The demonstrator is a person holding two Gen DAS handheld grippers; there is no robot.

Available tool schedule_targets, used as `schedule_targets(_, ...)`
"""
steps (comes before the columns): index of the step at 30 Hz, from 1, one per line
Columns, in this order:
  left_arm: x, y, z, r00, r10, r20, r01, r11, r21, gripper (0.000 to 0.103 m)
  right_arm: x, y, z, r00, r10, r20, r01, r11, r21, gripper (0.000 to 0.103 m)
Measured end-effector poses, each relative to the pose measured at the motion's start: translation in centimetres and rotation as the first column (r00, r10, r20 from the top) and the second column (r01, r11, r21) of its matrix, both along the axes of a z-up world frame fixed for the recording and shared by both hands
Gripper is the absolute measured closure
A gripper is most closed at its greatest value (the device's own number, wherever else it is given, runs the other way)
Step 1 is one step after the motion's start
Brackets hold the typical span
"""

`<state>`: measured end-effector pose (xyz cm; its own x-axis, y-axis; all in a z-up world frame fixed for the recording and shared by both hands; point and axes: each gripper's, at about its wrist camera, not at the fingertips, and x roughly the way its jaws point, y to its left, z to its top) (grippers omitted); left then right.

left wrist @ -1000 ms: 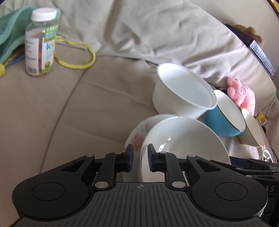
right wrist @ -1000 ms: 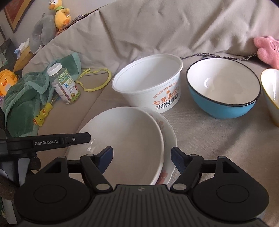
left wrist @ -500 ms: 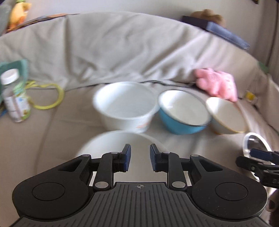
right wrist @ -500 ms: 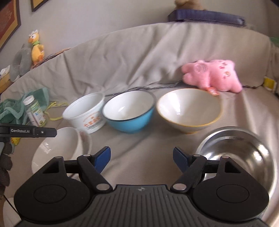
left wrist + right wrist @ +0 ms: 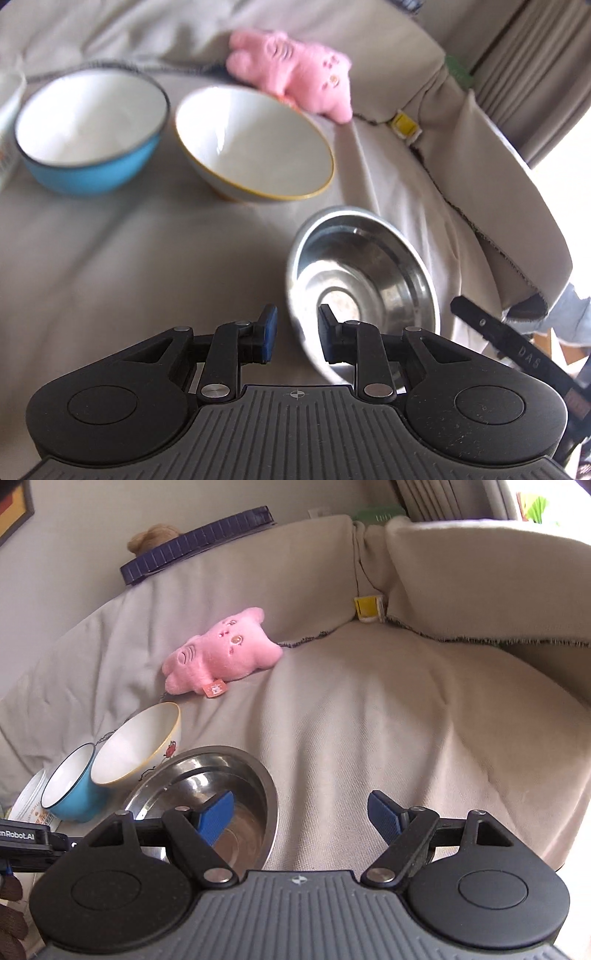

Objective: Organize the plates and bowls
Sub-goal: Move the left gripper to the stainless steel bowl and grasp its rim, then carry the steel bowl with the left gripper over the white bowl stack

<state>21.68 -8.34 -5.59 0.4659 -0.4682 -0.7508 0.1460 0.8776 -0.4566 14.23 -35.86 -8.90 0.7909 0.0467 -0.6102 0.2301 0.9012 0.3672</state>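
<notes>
A steel bowl (image 5: 369, 280) sits tilted on the beige sofa cover, and my left gripper (image 5: 295, 332) straddles its near rim. One blue pad stands outside the rim and the other inside, each with a small gap showing, so the gripper is open. Behind it stand a cream bowl with a gold rim (image 5: 251, 147) and a blue bowl (image 5: 88, 173). My right gripper (image 5: 301, 816) is wide open and holds nothing. Its left finger hovers over the steel bowl (image 5: 207, 775), its right finger over bare sofa. The cream bowl (image 5: 136, 746) and blue bowl (image 5: 74, 805) lean to its left.
A pink plush toy (image 5: 221, 653) lies against the sofa back behind the bowls. A white paper tub (image 5: 29, 805) shows at the far left edge. The sofa armrest (image 5: 480, 579) rises on the right, with a yellow tag (image 5: 367, 607) beside it.
Both views have swung right, away from the stacked plates and the paper tub to the steel bowl. The left jaws stand wider than before, now around the steel bowl's rim.
</notes>
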Motion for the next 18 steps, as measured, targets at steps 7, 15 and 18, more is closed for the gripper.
schedule_targets(7, 1.0, -2.8, -2.0, 1.0, 0.01, -0.007, -0.01, 0.998, 0.058, 0.072, 3.6, 1.0, -2.2, 0.999, 0.044, -0.006, -0.043, 0.997, 0.058, 0.031)
schedule_targets(15, 2.0, -4.3, -3.5, 0.998, -0.032, -0.046, 0.037, 0.994, 0.099, 0.072, 6.2, 3.2, -3.6, 0.988, 0.141, -0.068, -0.135, 0.987, 0.089, 0.059)
schedule_targets(18, 1.9, -4.8, -3.3, 0.997, -0.07, -0.033, 0.075, 0.985, 0.153, 0.074, 5.7, 4.4, -3.5, 0.985, 0.153, -0.077, -0.149, 0.988, 0.051, 0.059)
